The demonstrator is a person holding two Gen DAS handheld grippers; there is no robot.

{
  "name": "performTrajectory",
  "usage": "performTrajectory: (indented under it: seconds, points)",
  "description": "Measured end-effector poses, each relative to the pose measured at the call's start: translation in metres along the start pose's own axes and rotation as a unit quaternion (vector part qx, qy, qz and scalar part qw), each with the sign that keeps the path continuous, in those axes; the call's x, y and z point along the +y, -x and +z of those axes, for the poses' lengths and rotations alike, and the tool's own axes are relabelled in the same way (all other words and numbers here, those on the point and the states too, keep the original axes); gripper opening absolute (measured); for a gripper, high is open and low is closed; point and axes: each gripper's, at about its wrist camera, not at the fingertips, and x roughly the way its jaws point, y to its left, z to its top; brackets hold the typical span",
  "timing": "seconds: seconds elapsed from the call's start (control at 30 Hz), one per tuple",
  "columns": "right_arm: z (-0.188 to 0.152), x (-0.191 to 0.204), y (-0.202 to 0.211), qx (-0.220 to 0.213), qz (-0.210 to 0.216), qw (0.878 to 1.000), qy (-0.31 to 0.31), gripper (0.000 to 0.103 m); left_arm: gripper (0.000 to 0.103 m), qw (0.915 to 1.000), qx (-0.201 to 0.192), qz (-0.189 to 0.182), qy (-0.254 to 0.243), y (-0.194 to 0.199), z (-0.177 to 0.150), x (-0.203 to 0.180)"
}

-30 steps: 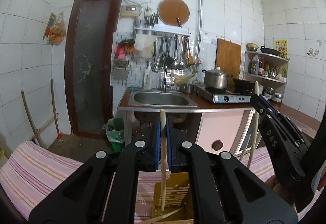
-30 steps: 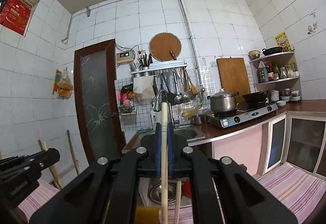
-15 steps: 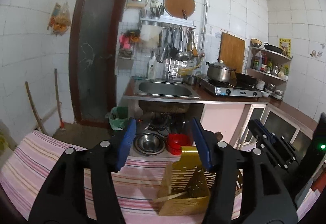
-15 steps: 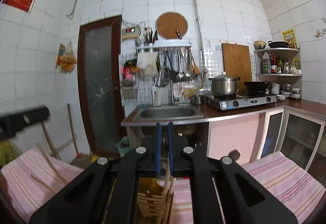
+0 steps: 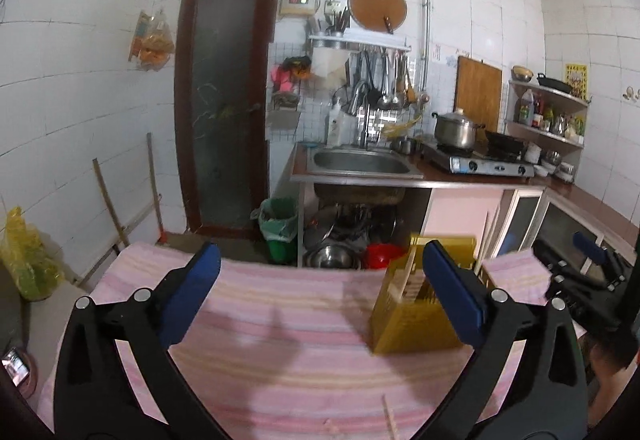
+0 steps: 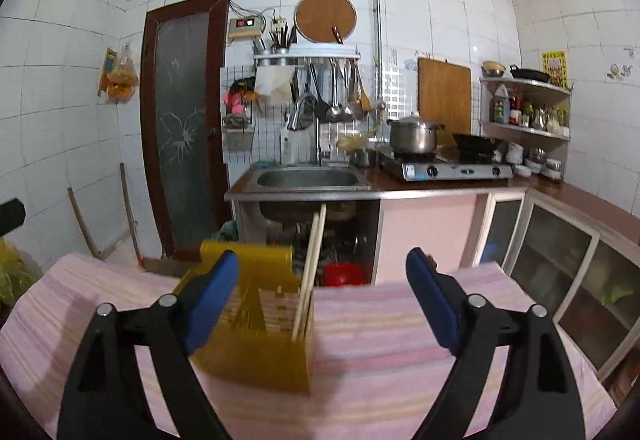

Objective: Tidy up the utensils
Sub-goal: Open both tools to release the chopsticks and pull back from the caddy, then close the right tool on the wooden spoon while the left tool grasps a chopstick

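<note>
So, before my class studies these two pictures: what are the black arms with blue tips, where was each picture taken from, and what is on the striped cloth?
The black arms are hand-held grippers, one in each of a person's hands, not a robot. Each carries a wide-angle camera looking forward along its two fingers, so each picture shows its own gripper from behind.

One picture is from the left gripper, the other from the right gripper. Both have their blue-padded jaws opening, with nothing between them.

On the pink striped cloth stands a yellow slotted utensil holder with wooden chopsticks leaning in it. In the left view, another thin wooden stick lies on the cloth near the bottom edge, and the right gripper shows at the right edge.

Behind is a tiled kitchen with a sink and a pot on a stove.
</note>
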Motion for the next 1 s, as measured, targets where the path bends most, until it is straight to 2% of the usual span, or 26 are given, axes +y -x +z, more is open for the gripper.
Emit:
performTrajectory:
  seconds: [0.27, 0.47, 0.7, 0.83, 1.0]
  points:
    - [-0.042, 0.001, 0.041, 0.041, -0.002, 0.999, -0.006, 0.09, 0.098, 0.9987, 0.046, 0.02, 0.007, 0.023, -0.053, 0.031]
    - [-0.079, 0.012, 0.053, 0.064, -0.009, 0.998, 0.006, 0.09, 0.098, 0.9959, 0.076, 0.048, 0.012, 0.026, -0.095, 0.05]
    - [-0.121, 0.023, 0.047, 0.114, -0.016, 0.993, 0.003, 0.09, 0.098, 0.9924, 0.106, 0.061, 0.01, 0.018, -0.129, 0.053]
    - [-0.149, 0.028, 0.033, 0.158, -0.026, 0.987, -0.003, 0.09, 0.098, 0.9897, 0.128, 0.064, 0.009, 0.009, -0.149, 0.05]
    - [-0.166, 0.027, 0.014, 0.203, -0.037, 0.978, -0.015, 0.09, 0.098, 0.9838, 0.164, 0.071, -0.013, -0.008, -0.168, 0.041]
